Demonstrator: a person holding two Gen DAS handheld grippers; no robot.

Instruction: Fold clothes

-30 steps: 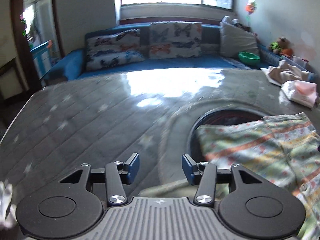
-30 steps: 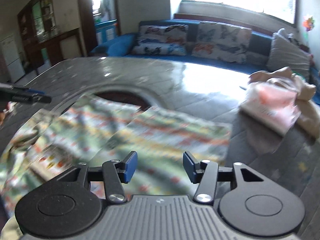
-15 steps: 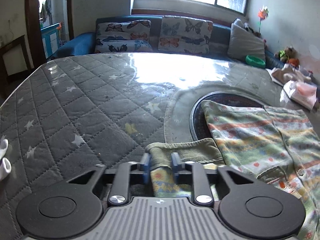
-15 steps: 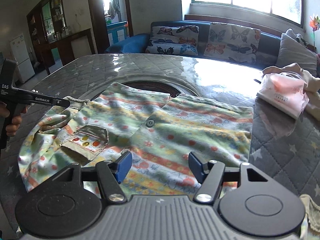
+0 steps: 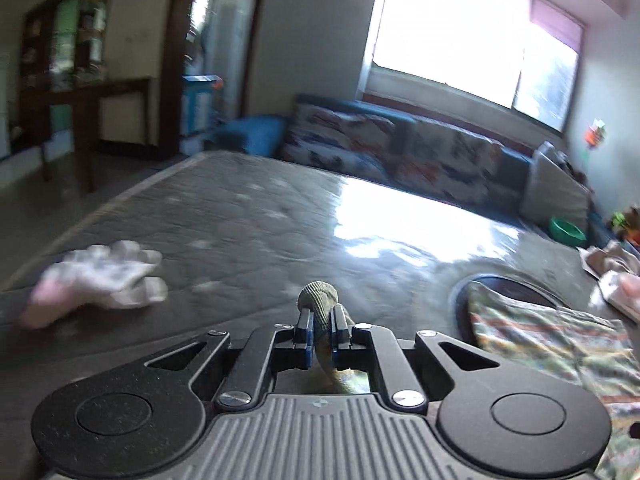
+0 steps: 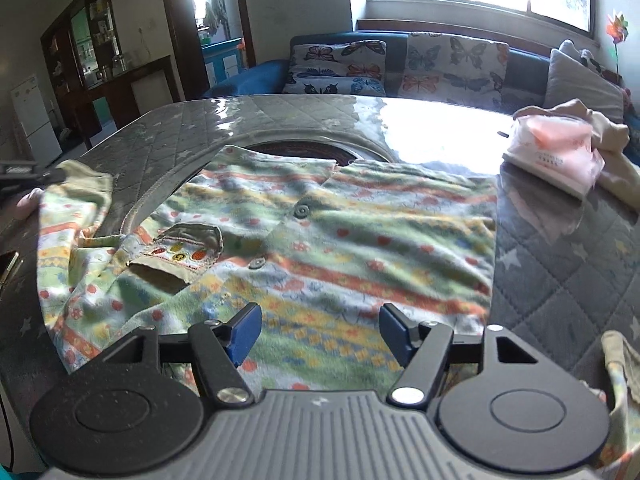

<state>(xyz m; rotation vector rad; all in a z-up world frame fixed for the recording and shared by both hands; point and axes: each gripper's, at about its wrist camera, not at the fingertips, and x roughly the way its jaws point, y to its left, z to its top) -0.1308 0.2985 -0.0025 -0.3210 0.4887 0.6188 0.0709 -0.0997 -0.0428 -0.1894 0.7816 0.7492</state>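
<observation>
Right now the left claw (image 5: pixel 321 325) is clamped on the ribbed cuff (image 5: pixel 318 298) of a sleeve, fabric bunched between its blue pads and poking out above them; left view is motion-blurred so little else there is sharp. Right claw (image 6: pixel 320 330) is spread wide, gripping nothing, hovering over the near hem of the shirt (image 6: pixel 340 248). Shirt is a striped, flower-printed child's button-up, spread front-up on the quilted grey bench (image 6: pixel 568 264), partly covering a dark round inset (image 6: pixel 304 149) at its far edge. From the shirt: pocket (image 6: pixel 180 250) sits on its left half, two buttons (image 6: pixel 301 211) run down the middle, the held sleeve (image 6: pixel 68 208) trails off the left side, lifted and twisted. A folded pink garment (image 6: pixel 556 152) lies well apart beyond the shirt's right edge, and a pale glove (image 5: pixel 108 276) lies on the bench left of the held cuff. Handling guess: light, soft flannel-type cloth, no stiffness, will sag and crease wherever it isn't supported, and it should slide easily on the glossy bench cover. Cuff rib is thicker, so a decent pinch point; hems, shoulder seam and collar edge look like the other good holds. Pinching mid-panel would likely just pull up one layer. Step in hand looks like bringing the sleeve in across the shirt body; fold barely begun.
</observation>
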